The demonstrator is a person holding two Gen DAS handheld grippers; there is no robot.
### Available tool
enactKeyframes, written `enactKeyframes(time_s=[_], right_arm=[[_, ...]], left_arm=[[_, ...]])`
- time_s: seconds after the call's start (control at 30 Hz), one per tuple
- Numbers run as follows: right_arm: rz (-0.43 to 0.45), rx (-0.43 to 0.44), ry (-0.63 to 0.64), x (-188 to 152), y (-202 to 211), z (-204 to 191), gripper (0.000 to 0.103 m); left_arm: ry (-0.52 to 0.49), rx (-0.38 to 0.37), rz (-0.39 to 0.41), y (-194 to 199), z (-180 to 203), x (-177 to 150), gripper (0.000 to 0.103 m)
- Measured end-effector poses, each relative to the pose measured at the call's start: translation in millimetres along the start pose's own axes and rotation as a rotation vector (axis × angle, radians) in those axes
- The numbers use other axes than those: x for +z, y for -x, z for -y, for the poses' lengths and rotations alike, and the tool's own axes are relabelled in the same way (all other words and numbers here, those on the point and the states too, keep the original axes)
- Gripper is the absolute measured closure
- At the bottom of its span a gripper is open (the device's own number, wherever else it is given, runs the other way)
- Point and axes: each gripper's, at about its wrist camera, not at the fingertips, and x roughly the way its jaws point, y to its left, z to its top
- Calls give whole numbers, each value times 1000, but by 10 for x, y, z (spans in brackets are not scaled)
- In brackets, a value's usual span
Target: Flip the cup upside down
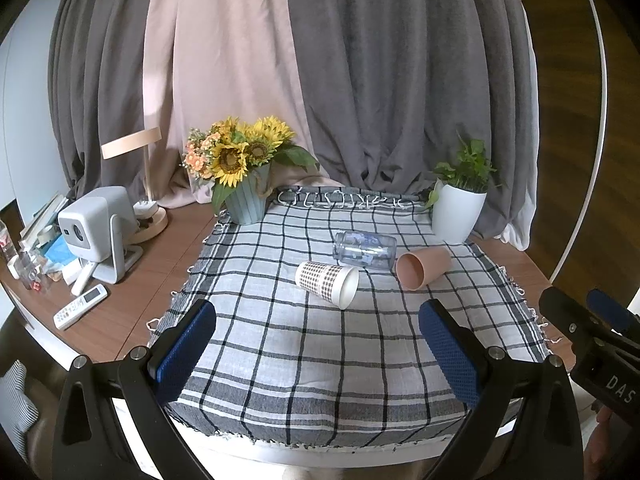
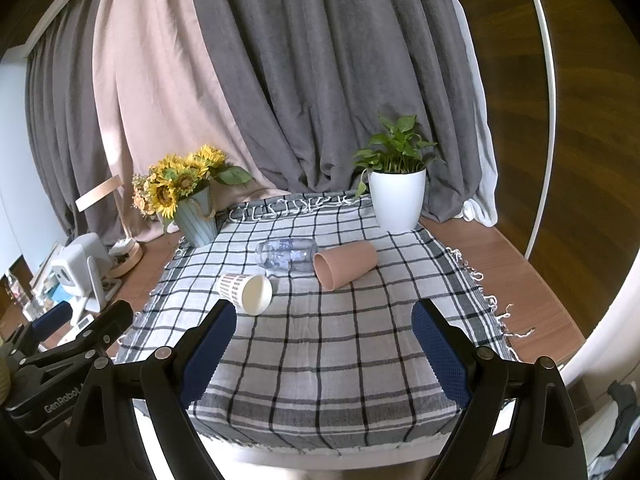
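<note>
Your left gripper (image 1: 318, 344) and right gripper (image 2: 324, 344) both hang spread wide and empty over the near edge of the checked cloth (image 1: 320, 360). Past them three empty cups lie on their sides mid-cloth: a checked paper cup (image 1: 327, 283), mouth toward you, then a pink cup (image 1: 422, 267) touching a clear cup (image 1: 365, 249). At the far edge stand a vase (image 1: 246, 202) of sunflowers and a white pot (image 1: 457, 212) with a green plant.

Pink cup (image 1: 423, 268), checked paper cup (image 1: 327, 283), black-gridded grey cloth (image 1: 320, 360) (clear bottle (image 1: 365, 250) seemingly blue-printed).
</note>
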Motion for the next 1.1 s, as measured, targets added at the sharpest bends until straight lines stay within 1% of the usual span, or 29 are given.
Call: enactKeyframes(time_s=[0.1, 0.57, 1.1], right_arm=[[0, 2, -1, 0, -3, 0, 13], [0, -2, 0, -20, -5, 0, 13], [-5, -3, -2, -31, -37, 8, 13]], left_arm=[[11, -15, -8, -11, -36, -5, 0], [14, -20, -11, -3, -99, -42, 0], [10, -23, -15, -11, -74, -56, 0]])
